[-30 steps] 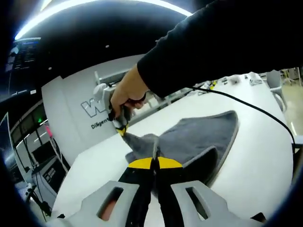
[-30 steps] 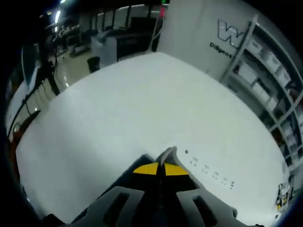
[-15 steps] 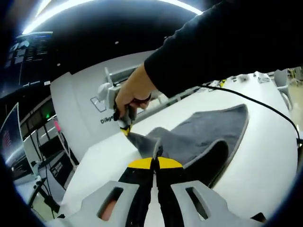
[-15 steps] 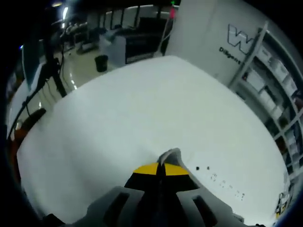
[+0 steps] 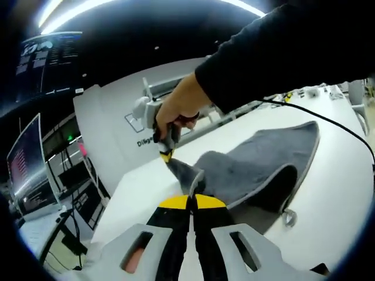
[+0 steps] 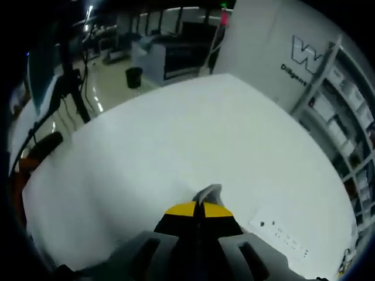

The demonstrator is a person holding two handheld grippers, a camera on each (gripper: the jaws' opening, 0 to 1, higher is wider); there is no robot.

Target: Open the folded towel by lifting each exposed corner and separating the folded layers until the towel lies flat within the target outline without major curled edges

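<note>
Both hand-held grippers (image 5: 190,202) (image 6: 199,209) clamped, raised

A: Room ahead of right gripper (image 6: 202,206)?
B: Bare white table (image 6: 176,146) from 9 to 1 o'clock.
A: Left gripper (image 5: 191,199) side?
B: Blocked at 12 by towel (image 5: 258,170), hand (image 5: 179,108); cable (image 5: 328,126) at 2.
</note>
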